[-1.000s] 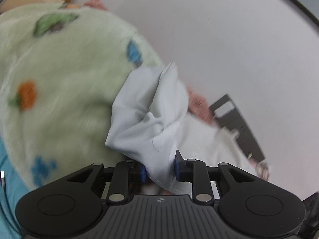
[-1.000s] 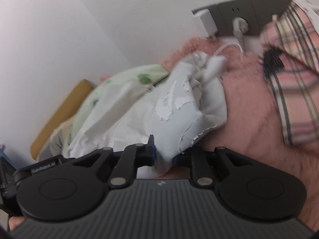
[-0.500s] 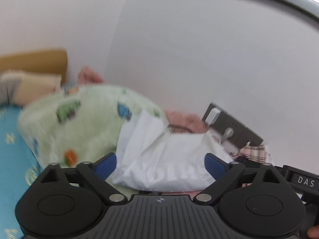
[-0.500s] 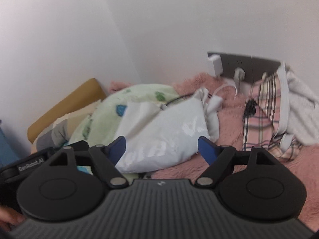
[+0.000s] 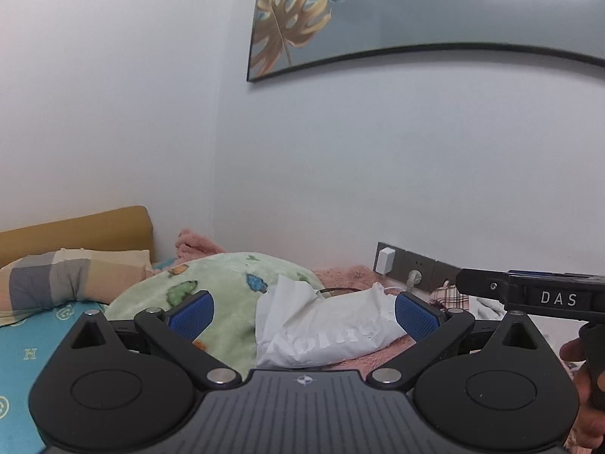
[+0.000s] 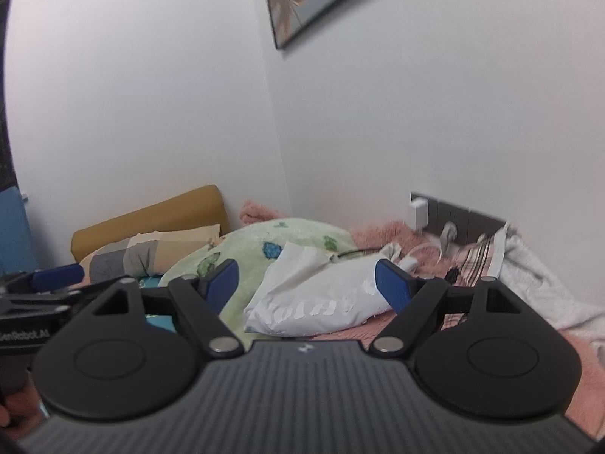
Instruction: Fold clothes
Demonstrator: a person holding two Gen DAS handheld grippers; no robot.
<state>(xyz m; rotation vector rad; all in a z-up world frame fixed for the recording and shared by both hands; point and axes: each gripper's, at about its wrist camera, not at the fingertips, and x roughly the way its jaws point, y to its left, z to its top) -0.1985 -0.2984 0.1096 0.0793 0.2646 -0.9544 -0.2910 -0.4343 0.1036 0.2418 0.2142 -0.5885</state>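
Broadly, a pale wall (image 5: 378,159) filled most of both views, with a framed leaf picture (image 5: 340,15) hung high on it. Below lay the bed, its blue patterned sheet (image 5: 34,340) at the left and a pink fluffy blanket (image 6: 378,232) along the wall. A green printed blanket (image 5: 227,287) was humped in the middle, with a checked pillow (image 5: 56,280) and a mustard headboard cushion (image 5: 83,227) behind it. The folded white garment (image 5: 325,325), its cracked print facing up, rested against the green blanket's right side and on the pink one. A plaid garment (image 6: 480,257) lay further right, beside a dark socket strip (image 6: 465,219) holding a white charger (image 6: 418,210). The left gripper (image 5: 302,314) stood spread fully wide, holding nothing, the white garment lying beyond its blue pads (image 5: 412,316). The right gripper (image 6: 308,280) was likewise parted and empty, clear of the cloth.
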